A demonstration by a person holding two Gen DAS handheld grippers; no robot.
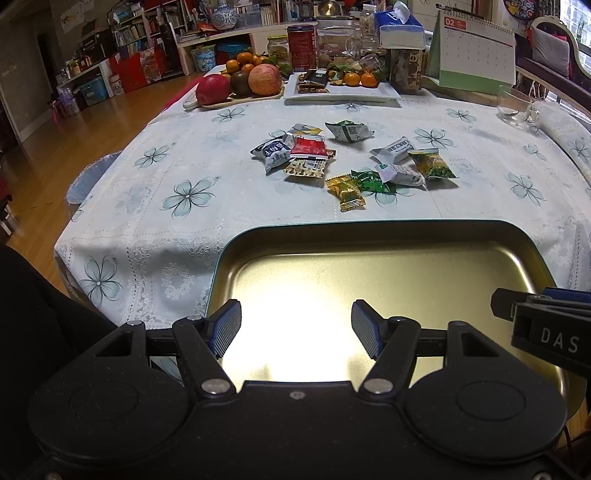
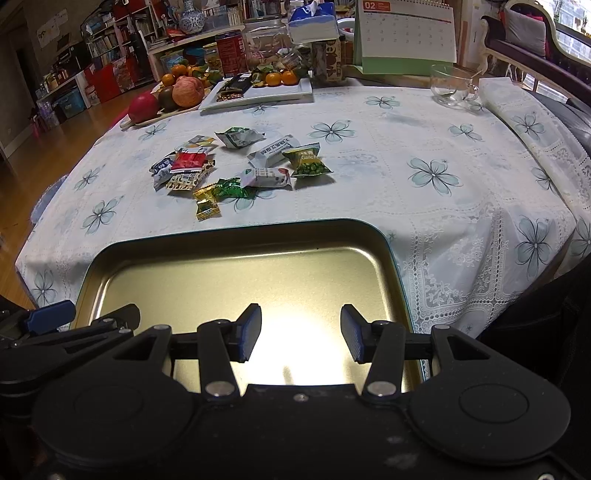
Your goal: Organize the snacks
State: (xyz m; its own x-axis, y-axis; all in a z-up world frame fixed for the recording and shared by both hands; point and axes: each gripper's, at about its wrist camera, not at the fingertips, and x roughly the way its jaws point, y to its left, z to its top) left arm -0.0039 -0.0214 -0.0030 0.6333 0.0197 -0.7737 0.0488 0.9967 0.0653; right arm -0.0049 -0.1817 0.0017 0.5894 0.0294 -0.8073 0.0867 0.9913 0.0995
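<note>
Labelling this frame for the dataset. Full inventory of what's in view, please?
metal tray: 1, gold inside, nearest table edge, nothing in it
snack packets: about ten, red, gold, green, white, navy, loose on the cloth beyond the tray
tablecloth: 1, white with blue flowers, covers the table
fruit board: 1, apples and oranges, far left
white plate: 1, dark packets and oranges on it, far centre
jars and tins: several, clear and red, behind the plate
tissue box: 1, blue and white, atop a jar
desk calendar: 1, white and green, far right
glass cup: 1, clear, far right
left tool: open, over the tray
right tool: open, over the tray
</note>
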